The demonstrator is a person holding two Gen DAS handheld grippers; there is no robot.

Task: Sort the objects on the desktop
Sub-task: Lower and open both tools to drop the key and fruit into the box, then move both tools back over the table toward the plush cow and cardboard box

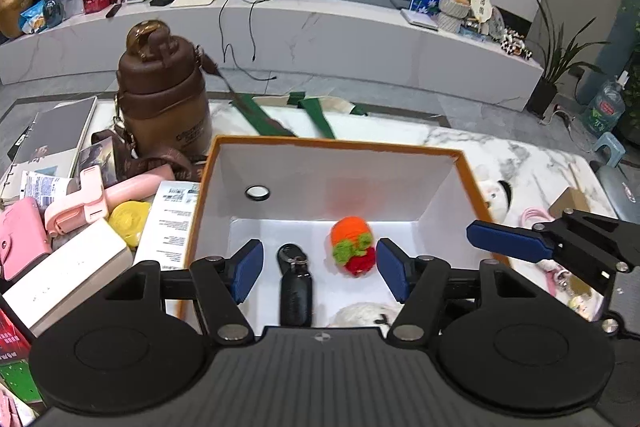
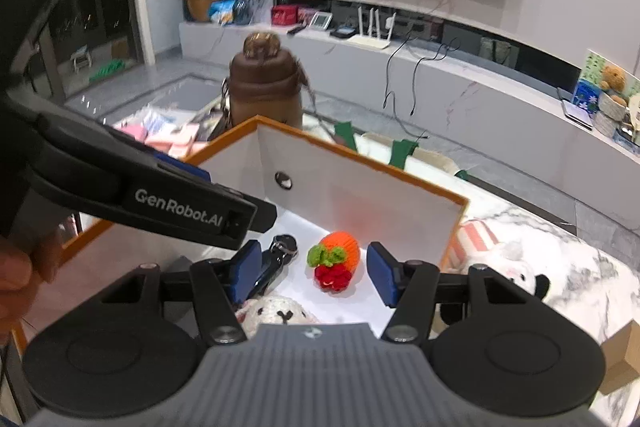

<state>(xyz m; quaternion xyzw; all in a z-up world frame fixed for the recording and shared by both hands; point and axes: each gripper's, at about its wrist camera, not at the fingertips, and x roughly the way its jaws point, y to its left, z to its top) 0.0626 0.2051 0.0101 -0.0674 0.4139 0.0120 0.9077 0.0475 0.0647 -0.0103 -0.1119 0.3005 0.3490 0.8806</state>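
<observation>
Both tools hang over the box (image 1: 440, 163), an orange-rimmed white carton on the marble desk (image 1: 520, 155). The left tool (image 1: 320, 269) has its jaws apart with nothing between them; the right tool (image 2: 307, 273) is likewise apart and empty. In the box lie a black key case (image 1: 295, 283), a knitted carrot (image 1: 354, 247) and a white knitted toy (image 1: 360, 313).

Unsorted things remain on the desk: a pink wallet (image 1: 20, 239), a pink fan (image 1: 100, 195), a yellow disc (image 1: 128, 221) and a brown bottle (image 1: 168, 95) on one side, a panda plush (image 2: 524, 275) on the other.

The two tools sit close together, so one swinging outward could clip the other. The box's near rim is just below both tools, and a low pass could catch it and drag the box. A careless sweep to the left pile might topple the tall bottle.
</observation>
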